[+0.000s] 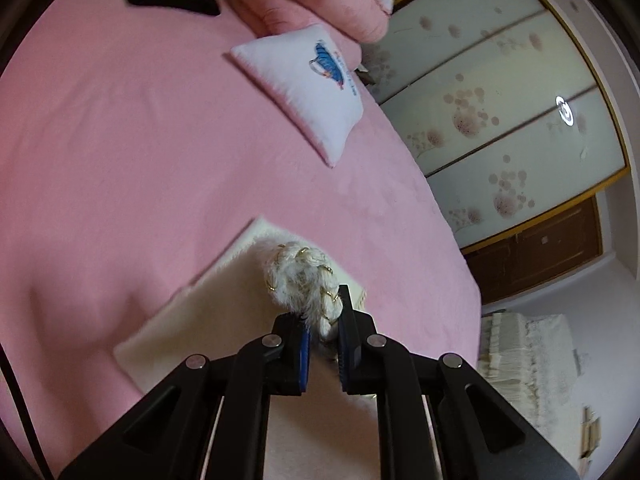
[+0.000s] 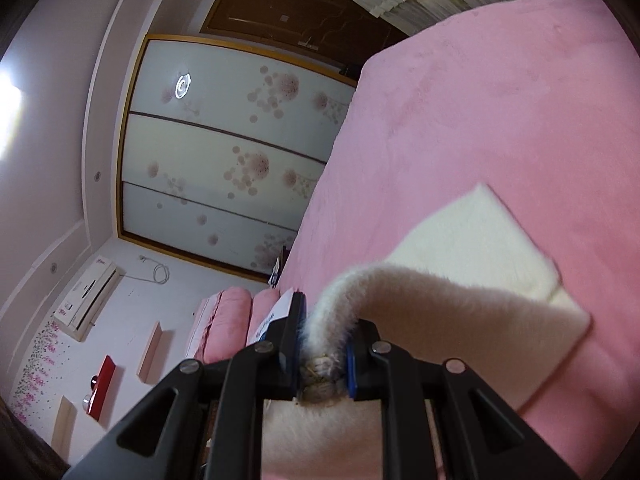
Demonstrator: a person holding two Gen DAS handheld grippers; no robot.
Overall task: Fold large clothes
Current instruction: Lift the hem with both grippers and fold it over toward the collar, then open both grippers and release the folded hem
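While pillow (image 1: 316, 80) print unreadable, both grippers (image 1: 323, 334) (image 2: 324, 344) pinch cream garment (image 2: 472, 264).

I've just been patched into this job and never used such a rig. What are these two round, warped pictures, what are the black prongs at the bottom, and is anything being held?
Each picture comes from a fisheye camera on a hand-held gripper, looking along its two black fingers. A person carries one in each hand; there is no robot arm. The left gripper is shut on the braided trim of a cream fluffy garment. The right gripper is shut on another part of the same garment. The rest of it lies on the pink plush bed cover. Also on the bed: a small white cushion with a blue print. Behind is a wardrobe with flowered sliding doors.
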